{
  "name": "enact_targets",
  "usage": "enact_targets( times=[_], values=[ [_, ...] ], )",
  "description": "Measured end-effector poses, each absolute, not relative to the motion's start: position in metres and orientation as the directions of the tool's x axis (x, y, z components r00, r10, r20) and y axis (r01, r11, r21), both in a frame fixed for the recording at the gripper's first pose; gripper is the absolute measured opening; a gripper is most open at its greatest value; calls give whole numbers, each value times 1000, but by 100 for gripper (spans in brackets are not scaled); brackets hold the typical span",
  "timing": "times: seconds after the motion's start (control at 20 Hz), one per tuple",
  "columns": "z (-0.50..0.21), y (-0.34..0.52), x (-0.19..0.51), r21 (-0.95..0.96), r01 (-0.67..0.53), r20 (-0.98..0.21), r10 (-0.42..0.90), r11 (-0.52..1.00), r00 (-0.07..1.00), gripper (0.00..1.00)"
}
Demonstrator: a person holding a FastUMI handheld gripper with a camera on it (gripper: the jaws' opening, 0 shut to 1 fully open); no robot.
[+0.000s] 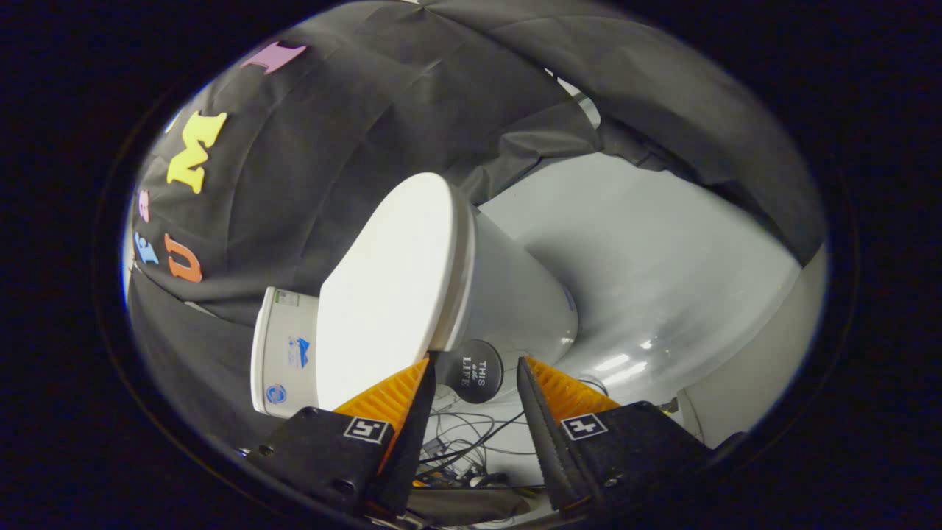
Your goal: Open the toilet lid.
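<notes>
- Right, in my gripper view the tongs (475, 362) stand apart, with a clear gap between the two fingers and nothing clamped in it.
- The toilet lid (390, 291) lies just ahead of the tongs, still shut flat on the toilet bowl (515, 294); the whole scene sits tilted for me.
- One finger's tip (419, 368) comes up right at the lid's front edge; I cannot tell whether it is touching.
- The cistern (283, 353) sits behind the lid, at its hinge end, against the black cloth wall (331, 147).
- A round dark disc (475, 372) with pale lettering shows in the gap between the fingers, just under the lid's front edge and low against the bowl.
- Loose cables (464, 434) lie tangled on the pale floor (647, 272) below the lid's front, seen between the fingers.
- The floor spreads beyond the bowl, on the side away from the lid.
</notes>
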State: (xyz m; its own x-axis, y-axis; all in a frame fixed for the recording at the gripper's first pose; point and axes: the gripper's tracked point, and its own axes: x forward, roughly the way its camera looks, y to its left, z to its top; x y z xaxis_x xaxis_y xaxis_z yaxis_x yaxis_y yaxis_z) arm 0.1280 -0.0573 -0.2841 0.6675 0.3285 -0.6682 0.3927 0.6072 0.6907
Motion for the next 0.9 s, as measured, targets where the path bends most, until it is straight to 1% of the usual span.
enact_targets(
  times=[0.05,0.3,0.35,0.5,0.55,0.6,0.65,0.75,0.85,0.9],
  values=[
    [-286,-59,129,705,400,-661,336,586,671,67],
    [-274,-57,138,810,367,-556,397,458,730,55],
    [-277,-58,139,809,370,-557,392,457,732,49],
    [-281,-59,138,808,369,-559,404,459,724,39],
    [-279,-61,140,813,378,-555,396,443,732,31],
    [-277,-62,141,819,385,-551,397,426,734,29],
    [-276,-62,141,822,393,-550,391,413,738,24],
    [-278,-61,141,821,429,-560,386,378,733,21],
    [-274,-62,140,825,461,-562,402,327,722,21],
    [-275,-61,139,824,461,-564,400,329,722,20]
  ],
)
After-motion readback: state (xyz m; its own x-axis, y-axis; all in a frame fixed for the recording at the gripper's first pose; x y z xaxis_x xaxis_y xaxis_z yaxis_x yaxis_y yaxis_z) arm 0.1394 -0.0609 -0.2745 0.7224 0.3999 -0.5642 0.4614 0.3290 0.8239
